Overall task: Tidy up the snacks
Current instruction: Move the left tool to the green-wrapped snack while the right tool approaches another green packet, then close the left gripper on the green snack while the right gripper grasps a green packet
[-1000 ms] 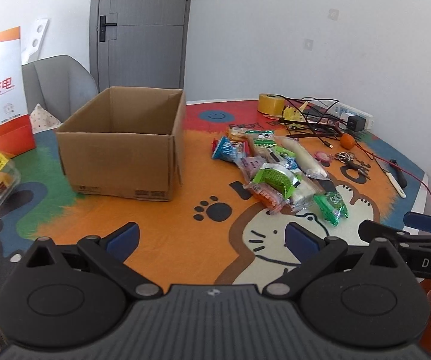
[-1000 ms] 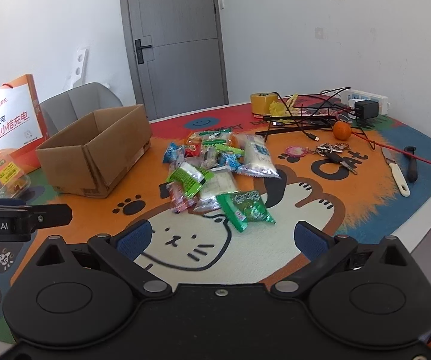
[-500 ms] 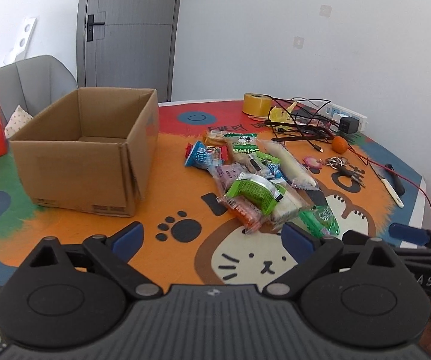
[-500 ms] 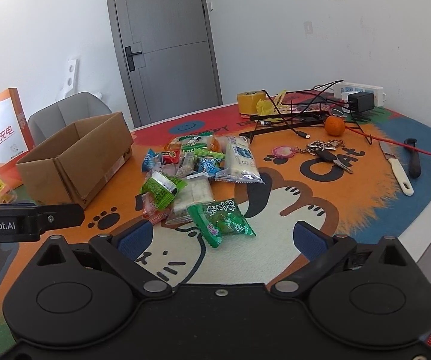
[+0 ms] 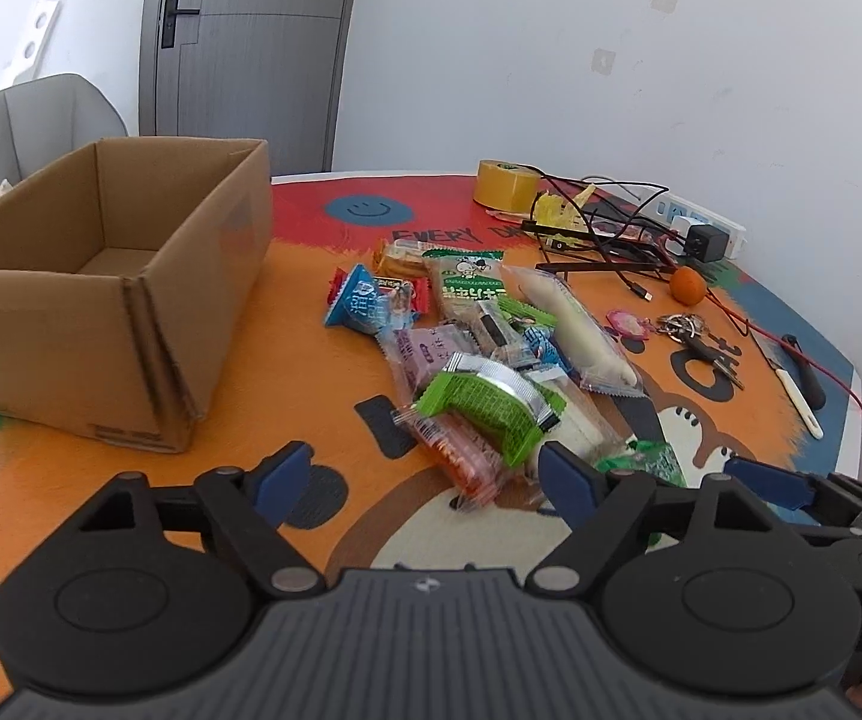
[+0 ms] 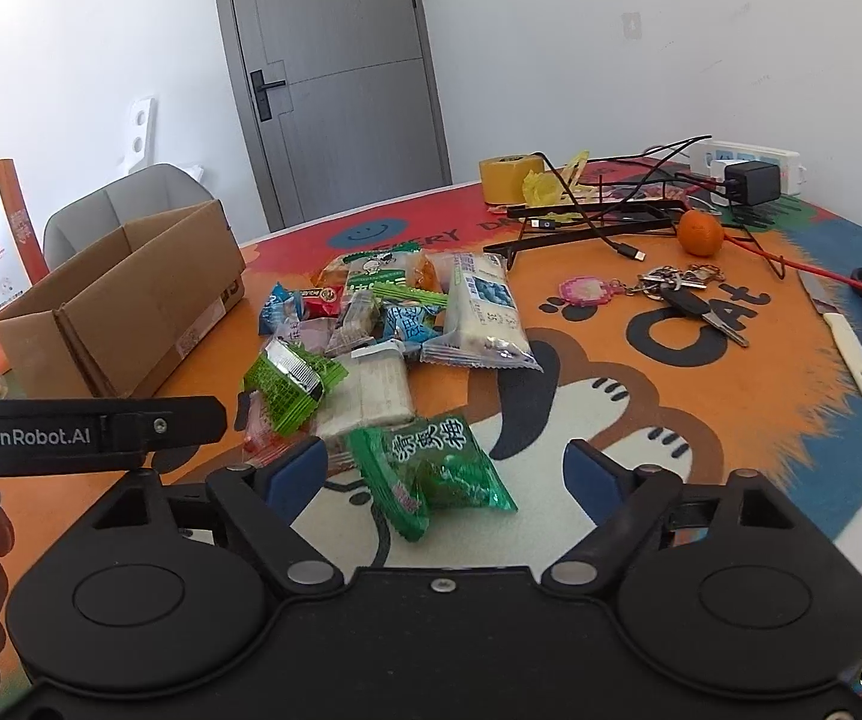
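Both grippers, left (image 5: pixel 419 474) and right (image 6: pixel 445 471), have just been narrowing yet grip nothing, nearing the snacks (image 6: pixel 383 354) heaped on the surface (image 6: pixel 610 396) beside the box (image 5: pixel 101 294); slippery overlapping wrappers could slide or come up together.

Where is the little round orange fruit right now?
In the right wrist view, the small round orange fruit sits on the far right part of the cartoon cat table mat, just in front of the black charger plug and behind the bunch of keys.
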Available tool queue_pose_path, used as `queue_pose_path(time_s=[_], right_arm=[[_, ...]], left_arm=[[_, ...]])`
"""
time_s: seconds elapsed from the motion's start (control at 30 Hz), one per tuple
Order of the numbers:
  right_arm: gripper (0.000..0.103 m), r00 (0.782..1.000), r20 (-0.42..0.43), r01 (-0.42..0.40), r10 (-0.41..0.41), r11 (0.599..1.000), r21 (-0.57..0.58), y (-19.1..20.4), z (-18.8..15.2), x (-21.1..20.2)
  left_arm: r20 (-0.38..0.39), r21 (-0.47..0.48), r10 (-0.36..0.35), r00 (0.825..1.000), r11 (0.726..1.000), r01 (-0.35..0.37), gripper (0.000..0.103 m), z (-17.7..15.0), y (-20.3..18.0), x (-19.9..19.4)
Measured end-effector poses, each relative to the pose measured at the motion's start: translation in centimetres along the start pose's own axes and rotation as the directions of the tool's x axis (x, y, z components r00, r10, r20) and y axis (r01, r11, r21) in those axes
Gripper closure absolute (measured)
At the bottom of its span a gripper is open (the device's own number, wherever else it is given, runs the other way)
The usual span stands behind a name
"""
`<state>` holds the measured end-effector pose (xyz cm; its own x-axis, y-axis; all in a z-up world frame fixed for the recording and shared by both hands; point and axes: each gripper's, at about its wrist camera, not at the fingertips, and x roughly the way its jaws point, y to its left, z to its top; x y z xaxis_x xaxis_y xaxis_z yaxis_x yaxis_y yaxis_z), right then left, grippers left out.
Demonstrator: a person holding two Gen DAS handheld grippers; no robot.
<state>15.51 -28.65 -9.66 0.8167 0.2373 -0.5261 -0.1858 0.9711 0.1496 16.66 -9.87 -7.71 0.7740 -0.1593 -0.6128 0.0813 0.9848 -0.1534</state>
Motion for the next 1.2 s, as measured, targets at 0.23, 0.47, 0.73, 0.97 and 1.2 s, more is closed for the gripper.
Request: queue_pose_path(time_s=[0.23,0.47,0.73,0.97,1.2], right_arm=[[0.033,1.000,-0.014,-0.026,0.026,1.000,-0.004,-0.2,0.4,1.6],[0.060,0.999,-0.007,-0.033,0.034,0.999,0.023,-1.2,0.1,1.9],[0.061,1.000,0.009,-0.007,0.006,0.998,0.065,-2.5,0.0,1.5],[0.055,1.000,-0.013,0.011,-0.010,0.998,0.069,-2.5,-0.2,1.2],[0.060,1.000,-0.021,0.019,-0.018,0.998,0.052,-2.2,-0.7,1.2]], left_arm=[[0.000,-0.012,-0.006,1.000,1.000,0.006,0.023,1.1,-0.6,1.2],[-0.005,-0.008,-0.012,1.000,1.000,0.012,0.024,1.5,-1.5,2.6],[-0.010,0.002,-0.008,1.000,1.000,0.008,0.025,1.7,-2.5,4.0],[-0.006,0.008,0.016,1.000,1.000,-0.016,0.029,1.6,-2.8,5.0],[-0.003,-0.011,0.011,1.000,1.000,-0.011,0.048,1.6,-2.3,5.2]])
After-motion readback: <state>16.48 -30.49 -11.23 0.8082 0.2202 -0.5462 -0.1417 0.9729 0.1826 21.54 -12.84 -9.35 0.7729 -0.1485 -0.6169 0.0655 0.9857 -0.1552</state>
